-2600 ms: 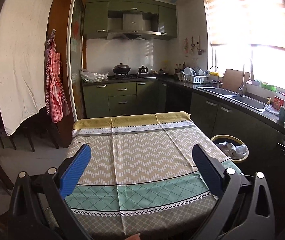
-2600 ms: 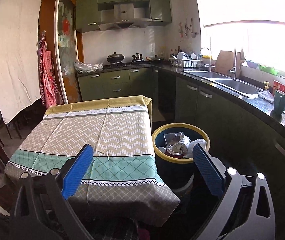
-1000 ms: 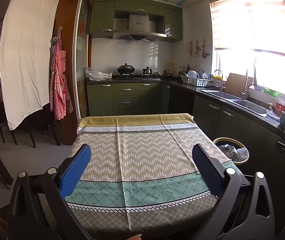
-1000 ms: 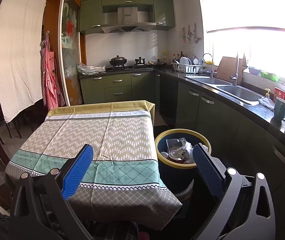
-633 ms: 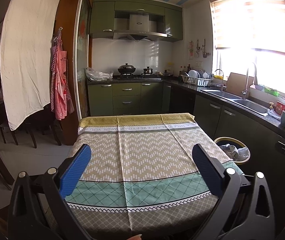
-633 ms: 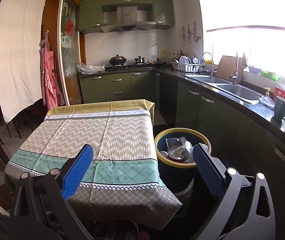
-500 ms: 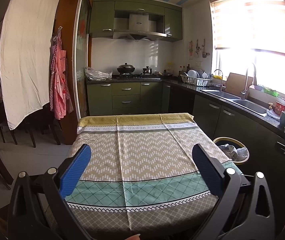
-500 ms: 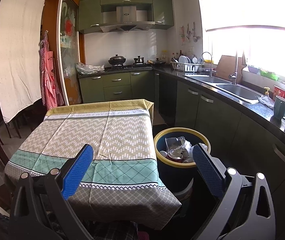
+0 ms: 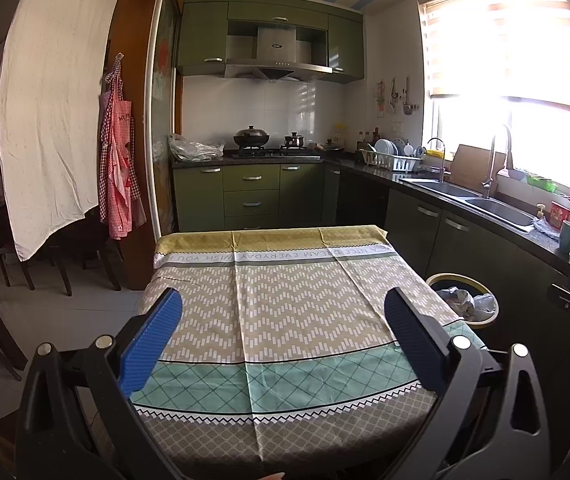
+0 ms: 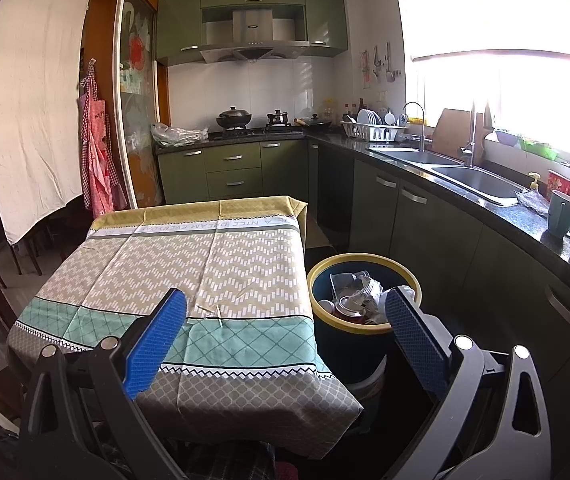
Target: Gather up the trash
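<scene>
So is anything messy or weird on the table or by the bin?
Nothing much. The tablecloth is bare apart from a small crease and a tiny pale scrap near its teal band. The trash bin stands upright beside the table with the rubbish inside it, none spilled. Both grippers are open and empty.

Surface [image 9: 285,312] in the middle, under a tablecloth [image 10: 205,272]. Bin [image 10: 365,320] just right of it on the floor, holding trash [image 10: 359,294]. Beyond the bin, counter [image 10: 525,216] with sink [image 10: 473,180] along the right wall. Stove [image 9: 275,154] behind, apron [image 9: 119,160] hanging far left.
</scene>
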Motion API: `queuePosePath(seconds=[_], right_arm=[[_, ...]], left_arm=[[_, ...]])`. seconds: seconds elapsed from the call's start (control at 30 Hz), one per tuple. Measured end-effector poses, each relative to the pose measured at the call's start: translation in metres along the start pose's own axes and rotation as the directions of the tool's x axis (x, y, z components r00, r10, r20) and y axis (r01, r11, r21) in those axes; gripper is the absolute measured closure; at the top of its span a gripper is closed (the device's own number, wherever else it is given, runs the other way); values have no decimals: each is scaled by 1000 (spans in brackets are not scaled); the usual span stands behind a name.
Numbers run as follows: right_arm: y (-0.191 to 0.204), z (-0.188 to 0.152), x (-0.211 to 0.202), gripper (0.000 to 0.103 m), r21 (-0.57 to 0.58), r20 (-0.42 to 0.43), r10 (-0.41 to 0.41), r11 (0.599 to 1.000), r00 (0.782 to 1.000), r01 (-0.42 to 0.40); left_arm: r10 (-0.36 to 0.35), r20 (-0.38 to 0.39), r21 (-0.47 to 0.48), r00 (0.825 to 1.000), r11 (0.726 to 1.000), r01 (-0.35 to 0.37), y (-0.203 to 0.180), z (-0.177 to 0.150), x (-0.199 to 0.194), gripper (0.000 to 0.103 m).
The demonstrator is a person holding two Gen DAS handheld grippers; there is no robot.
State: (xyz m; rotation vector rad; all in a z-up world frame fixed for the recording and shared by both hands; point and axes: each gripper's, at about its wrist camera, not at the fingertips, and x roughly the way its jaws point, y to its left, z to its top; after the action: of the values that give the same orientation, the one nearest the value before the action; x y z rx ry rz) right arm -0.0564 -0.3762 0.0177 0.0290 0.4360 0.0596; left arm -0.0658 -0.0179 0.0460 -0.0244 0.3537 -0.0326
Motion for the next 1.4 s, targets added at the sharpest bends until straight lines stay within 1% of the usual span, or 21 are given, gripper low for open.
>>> queuePosePath(seconds=[0.4,0.57,0.83,1.17,1.3,1.4], right_arm=[[1,-3,1,5,-4,-4,0,1000,1000,0],[2,-3,1,5,-3,-4,-1,1000,1000,1],[-1,-2,5,5,-10,-13,2,1000,1000,-2],[-1,-1,6,5,-12,-15,1,1000,1000,-2],[-2,-1,6,5,-15,-19,3,1000,1000,-3],[-2,-1,7,5,-15,-19,3,1000,1000,-3]], left_arm=[[-4,0,5,1000,1000,4,-1,0,-2,6],[16,2,1,1000,1000,-16,-2,0,-2,6],[11,-7,12,1000,1000,-11,-4,0,-1,6],[-16,-14,4,1000,1000,16,-4,-1,0,6],[-32,-30,-2,999,1000,32,-3,-2,4,6],[-29,-31,-1,999,1000,29,-3,-2,4,6]])
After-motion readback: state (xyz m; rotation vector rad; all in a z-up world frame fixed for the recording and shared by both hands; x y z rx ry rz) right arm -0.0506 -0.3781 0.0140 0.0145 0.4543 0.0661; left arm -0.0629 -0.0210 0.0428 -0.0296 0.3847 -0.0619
